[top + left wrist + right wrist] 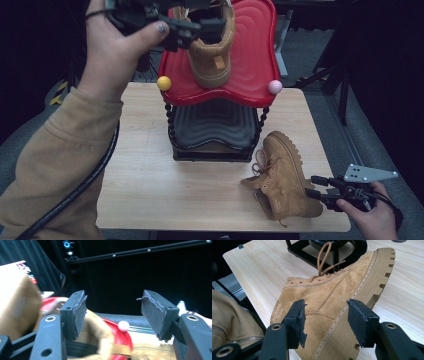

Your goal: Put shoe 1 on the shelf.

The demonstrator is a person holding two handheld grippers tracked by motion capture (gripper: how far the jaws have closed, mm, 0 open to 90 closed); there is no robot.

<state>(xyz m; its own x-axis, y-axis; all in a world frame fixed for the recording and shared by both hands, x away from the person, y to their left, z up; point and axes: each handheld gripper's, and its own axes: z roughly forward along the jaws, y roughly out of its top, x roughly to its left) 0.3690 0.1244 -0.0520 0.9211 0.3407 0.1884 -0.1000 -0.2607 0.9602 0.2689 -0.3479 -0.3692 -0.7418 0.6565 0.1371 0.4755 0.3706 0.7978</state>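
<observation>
One boot (212, 52) stood upright on the red shelf (255, 55) at the top centre of the high view, heel toward the camera, so that half of the job looked done. The left gripper (202, 30) sat right at its collar, jaws spread wide with nothing between the pads (the left gripper view showed black gap there, the boot blurred off to the lower left).

The second boot (282, 175) lay on its side at the lower right of the table (145, 185), sole toward the right gripper (314, 187). Those jaws were spread too, straddling the heel end without pinching it; in the right gripper view the pads (298, 320) stood apart, one over the suede, one just off the lugged sole.

By my reading, the step in hand was pickup of the second boot. The next move called for pushing the jaws further over the heel, closing firmly across sole and upper, then lifting toward the rack (the dark lower shelf (215, 125) looked free).
</observation>
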